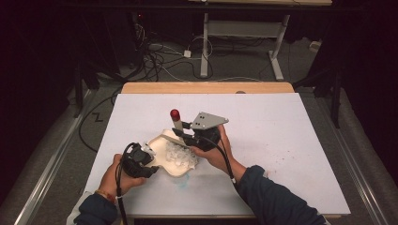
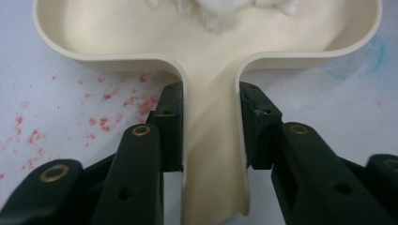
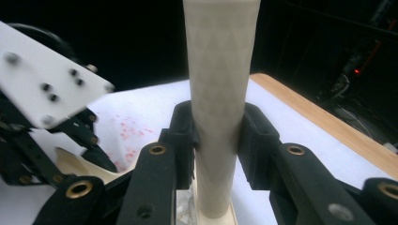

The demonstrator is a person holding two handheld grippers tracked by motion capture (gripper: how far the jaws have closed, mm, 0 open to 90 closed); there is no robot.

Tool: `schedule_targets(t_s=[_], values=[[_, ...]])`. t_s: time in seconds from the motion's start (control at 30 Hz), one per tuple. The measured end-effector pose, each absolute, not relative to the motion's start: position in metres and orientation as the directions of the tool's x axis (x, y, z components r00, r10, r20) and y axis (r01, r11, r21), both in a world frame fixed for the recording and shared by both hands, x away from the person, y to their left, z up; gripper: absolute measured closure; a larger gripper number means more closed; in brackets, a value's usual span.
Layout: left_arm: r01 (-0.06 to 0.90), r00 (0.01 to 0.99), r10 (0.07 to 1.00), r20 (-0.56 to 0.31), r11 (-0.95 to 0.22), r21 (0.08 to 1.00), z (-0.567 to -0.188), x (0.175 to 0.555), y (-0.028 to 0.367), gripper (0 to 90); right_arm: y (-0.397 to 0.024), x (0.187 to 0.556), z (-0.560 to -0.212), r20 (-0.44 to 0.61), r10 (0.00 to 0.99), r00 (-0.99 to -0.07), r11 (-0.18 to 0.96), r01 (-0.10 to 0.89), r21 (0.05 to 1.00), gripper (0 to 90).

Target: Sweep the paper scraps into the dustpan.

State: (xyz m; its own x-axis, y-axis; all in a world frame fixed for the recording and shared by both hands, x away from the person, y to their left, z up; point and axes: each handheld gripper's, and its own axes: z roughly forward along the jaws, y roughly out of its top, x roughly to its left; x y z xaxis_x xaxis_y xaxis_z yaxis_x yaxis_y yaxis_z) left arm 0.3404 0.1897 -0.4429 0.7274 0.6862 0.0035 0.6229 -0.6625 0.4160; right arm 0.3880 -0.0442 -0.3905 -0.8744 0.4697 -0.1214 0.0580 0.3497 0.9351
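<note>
In your right gripper view the pale tube [image 3: 219, 93] is cut by the top edge, so you cannot see its cap.

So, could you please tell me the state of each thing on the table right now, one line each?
Cream plastic dish with a handle: flat on the white table cover, gripped by its handle.
White crushed material: piled inside the dish.
Pale cylindrical pestle with a red top: upright, lower end in the dish.
Left gripper: shut on the handle.
Right gripper: shut on the pestle.
White table cover: speckled with red flecks.
</note>
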Motion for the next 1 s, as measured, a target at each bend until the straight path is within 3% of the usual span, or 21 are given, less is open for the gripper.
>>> schedule_targets(t_s=[0.33,0.67,1.0], values=[[0.625,0.724,0.690,0.007,-0.660,0.418,-0.446,0.340,0.188,63.2,-0.040,0.387,-0.383,-0.114,0.469,-0.876,0.318,0.047,0.947,70.5],[0.627,0.724,0.689,0.011,-0.665,0.406,-0.449,0.340,0.187,63.2,-0.079,0.388,-0.357,-0.120,0.524,-0.843,0.243,0.013,0.970,70.5],[0.625,0.725,0.688,0.020,-0.670,0.400,-0.448,0.339,0.186,63.2,-0.125,0.384,-0.357,-0.161,0.601,-0.783,0.311,0.044,0.949,70.5]])
